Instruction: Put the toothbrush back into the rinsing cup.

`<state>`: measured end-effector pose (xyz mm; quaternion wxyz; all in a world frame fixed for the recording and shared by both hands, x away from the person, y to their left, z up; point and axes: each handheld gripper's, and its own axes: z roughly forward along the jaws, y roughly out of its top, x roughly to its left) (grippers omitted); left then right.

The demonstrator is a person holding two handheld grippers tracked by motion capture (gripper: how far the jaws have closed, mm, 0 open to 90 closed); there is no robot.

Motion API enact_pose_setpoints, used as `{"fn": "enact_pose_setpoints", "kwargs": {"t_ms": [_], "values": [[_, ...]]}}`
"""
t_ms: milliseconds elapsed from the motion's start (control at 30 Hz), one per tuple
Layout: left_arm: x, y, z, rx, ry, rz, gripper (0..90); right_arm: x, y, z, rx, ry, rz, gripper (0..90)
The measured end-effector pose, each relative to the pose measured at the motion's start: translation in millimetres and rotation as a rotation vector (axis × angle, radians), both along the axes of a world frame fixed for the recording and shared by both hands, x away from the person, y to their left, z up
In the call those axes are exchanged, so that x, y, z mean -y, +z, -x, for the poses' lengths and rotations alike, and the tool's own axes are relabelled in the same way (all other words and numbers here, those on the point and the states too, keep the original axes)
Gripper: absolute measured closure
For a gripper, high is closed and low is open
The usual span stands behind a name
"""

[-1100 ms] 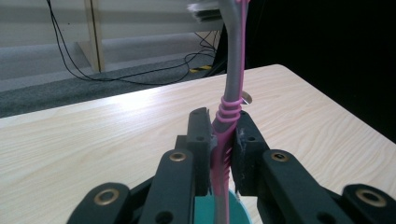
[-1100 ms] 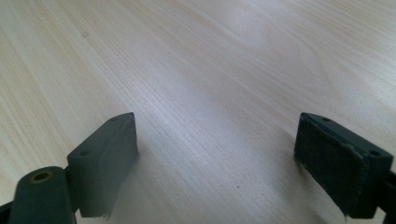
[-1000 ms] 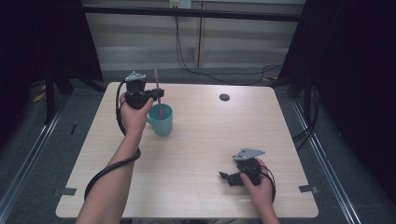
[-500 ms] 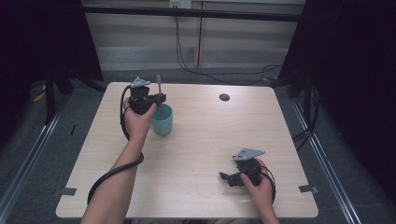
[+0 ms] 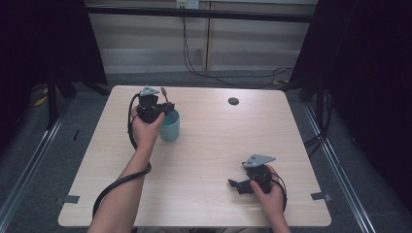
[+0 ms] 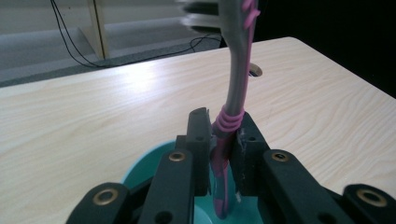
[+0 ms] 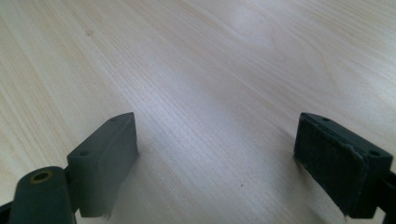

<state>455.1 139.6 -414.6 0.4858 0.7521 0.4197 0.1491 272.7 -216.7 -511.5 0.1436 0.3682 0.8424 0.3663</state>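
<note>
Overhead front view; two close table [image 5: 214, 145]-level views.

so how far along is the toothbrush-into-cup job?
Nearly done. The left hand-held gripper is shut on the toothbrush, whose lower end is inside the teal cup. Left: release and withdraw. The right hand-held gripper rests open on the table.

Left tongs [image 5: 167, 108] hold a pink toothbrush [image 5: 164, 93] over a teal cup [image 5: 170, 127] on the table [image 5: 214, 141].

A pale wooden table [image 5: 209, 145] carries a teal cup [image 5: 170, 127] at upper left and a dark round hole [image 5: 233, 101] near its far edge.
</note>
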Motion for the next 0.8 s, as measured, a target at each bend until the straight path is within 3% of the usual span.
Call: {"fn": "enact_pose_setpoints", "kwargs": {"t_ms": [400,800], "values": [[-1.6,-10.4,2.5,-0.049,0.005,-0.006,79.0,-0.1,0.0,0.1,-0.001,-0.001,-0.001,12.9],[-7.3,-9.0,3.6,-0.076,0.053,-0.008,44.7,-0.1,0.0,0.1,-0.001,0.000,0.000,12.8]]}}
